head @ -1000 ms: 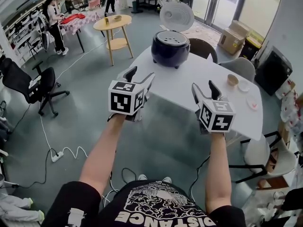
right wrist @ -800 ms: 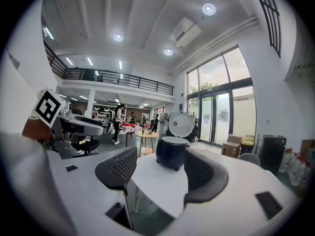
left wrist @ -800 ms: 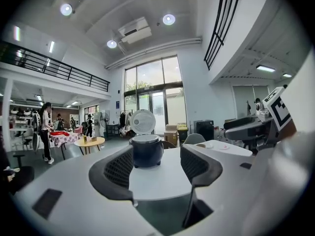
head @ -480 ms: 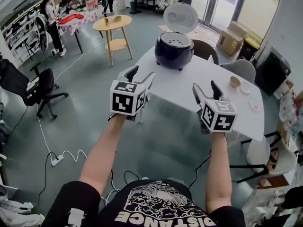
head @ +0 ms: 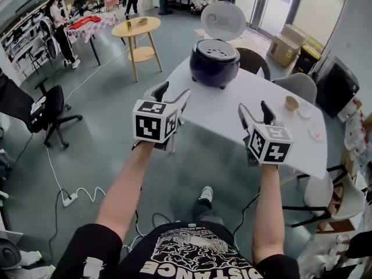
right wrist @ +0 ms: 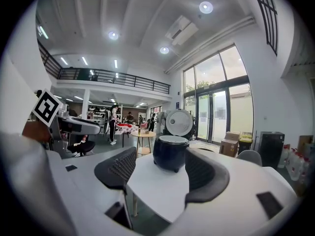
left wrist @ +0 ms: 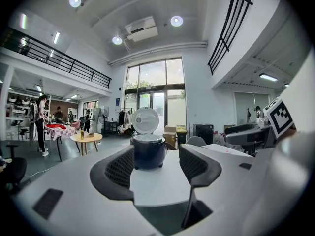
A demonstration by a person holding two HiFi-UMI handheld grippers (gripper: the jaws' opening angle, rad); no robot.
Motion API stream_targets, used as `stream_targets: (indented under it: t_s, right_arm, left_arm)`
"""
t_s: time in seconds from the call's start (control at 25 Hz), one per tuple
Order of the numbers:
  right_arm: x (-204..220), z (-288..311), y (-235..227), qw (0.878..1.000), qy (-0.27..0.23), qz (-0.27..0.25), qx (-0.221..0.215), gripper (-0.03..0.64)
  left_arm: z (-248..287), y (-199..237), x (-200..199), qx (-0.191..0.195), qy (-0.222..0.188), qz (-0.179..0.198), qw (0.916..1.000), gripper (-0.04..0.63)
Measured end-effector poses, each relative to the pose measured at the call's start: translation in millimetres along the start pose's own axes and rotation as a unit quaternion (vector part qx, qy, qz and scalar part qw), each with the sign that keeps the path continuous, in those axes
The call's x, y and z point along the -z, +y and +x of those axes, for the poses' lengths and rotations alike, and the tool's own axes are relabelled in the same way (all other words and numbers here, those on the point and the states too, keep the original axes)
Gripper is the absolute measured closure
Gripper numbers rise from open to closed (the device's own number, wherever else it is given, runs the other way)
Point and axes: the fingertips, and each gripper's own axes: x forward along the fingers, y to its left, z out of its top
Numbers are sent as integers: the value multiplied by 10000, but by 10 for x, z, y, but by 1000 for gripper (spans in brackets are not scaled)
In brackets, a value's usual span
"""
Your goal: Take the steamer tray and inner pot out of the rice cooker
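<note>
Navy rice cooker, one, on white table; left hand-held gripper and right hand-held gripper, two, just opening, both empty.

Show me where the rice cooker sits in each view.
Head view: rice cooker at top centre, on the far end of the white table.
Left gripper view: rice cooker dead centre, small.
Right gripper view: rice cooker centre, slightly right.
Shared landmark: round yellow table, left of it in all three.

Rice cooker contents too small to make out. Right gripper hides pt of surface near edge. Small dishes: details unclear.
</note>
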Motion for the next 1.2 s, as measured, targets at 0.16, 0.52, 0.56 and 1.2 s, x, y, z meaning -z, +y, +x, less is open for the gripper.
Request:
stream_targets:
  t_s: [0.16, 0.52, 0.56, 1.2]
  right_arm:
    - [120, 470, -246, 10000, 16, 73, -48, 301]
    - [-12, 1728, -1077, 9995, 102, 153, -240, 295]
    - [-33, 1852, -1172, 9994, 115, 157, -270, 293]
    - [-169, 3323, -2396, 9972, 273, 198, -672, 284]
  left_arm:
    - [483, 140, 78, -63, 79, 32, 9999, 298]
    - [1898, 368, -202, -210, 167, 114, 9996, 284]
    - [2039, 386, -228, -241, 191, 118, 9995, 284]
    - [3782, 483, -482, -612, 386, 147, 9973, 255]
